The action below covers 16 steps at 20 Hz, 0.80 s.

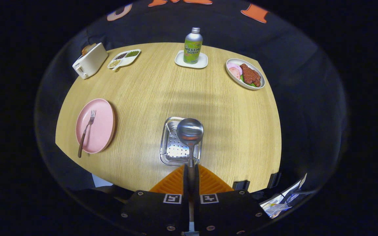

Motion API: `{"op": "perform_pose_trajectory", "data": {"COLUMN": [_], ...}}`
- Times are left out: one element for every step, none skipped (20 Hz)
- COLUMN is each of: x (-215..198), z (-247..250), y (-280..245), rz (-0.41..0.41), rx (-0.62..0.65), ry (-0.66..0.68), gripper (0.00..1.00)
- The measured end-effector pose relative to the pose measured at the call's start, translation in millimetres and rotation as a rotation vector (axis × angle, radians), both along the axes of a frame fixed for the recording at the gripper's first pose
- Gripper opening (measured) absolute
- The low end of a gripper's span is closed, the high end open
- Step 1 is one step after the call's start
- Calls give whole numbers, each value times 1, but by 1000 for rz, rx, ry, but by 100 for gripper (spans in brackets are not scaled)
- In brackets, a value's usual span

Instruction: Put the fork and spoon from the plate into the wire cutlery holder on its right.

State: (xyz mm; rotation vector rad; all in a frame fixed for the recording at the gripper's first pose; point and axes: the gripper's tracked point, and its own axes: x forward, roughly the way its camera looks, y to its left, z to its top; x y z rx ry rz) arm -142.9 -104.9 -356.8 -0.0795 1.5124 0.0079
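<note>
Gripper view, lower centre: gripper (191,168) clamps spoon (190,132) handle over cutlery holder (172,150); off-centre release risks clipping rim.

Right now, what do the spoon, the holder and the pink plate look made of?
Spoon, gripped in the claw: polished metal, mirror-like bowl. Holder: shiny metal, seemingly perforated sheet rather than wire. Pink plate: matte, probably plastic or ceramic; can't tell.

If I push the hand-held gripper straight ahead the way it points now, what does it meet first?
Probably the wire cutlery holder. The hand-held gripper is shut on the spoon, whose bowl hangs over the holder just ahead of the fingers, so the spoon would reach it first. Height above the holder is unclear.
</note>
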Motion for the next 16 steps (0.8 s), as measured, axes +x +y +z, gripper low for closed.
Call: {"op": "perform_pose_trajectory", "data": {"x": [-1,-2,-4,-4,-2,-1,-2,-1,2,3,4,6,10,16,21,28], "z": [-1,-2,-4,-3,-5,-6,-8,-9,-11,-12,-13,-14,-14,-13,-14,-12], "y": [0,1,2,4,5,5,7,9,7,5,6,8,8,9,8,9], "rz": [5,9,9,9,3,-2,-8,-9,-2,7,11,11,8,4,-1,-5], "rx": [0,3,8,16,24,32,47,54,52,44,49,55,63,69,72,78], "ry": [13,26,38,44,47,51,59,55,47,42,35,26,9,-17,-45,-75], "gripper": [6,6,7,6,7,8,8,8,8,8,8,9,9,10,11,11]}}
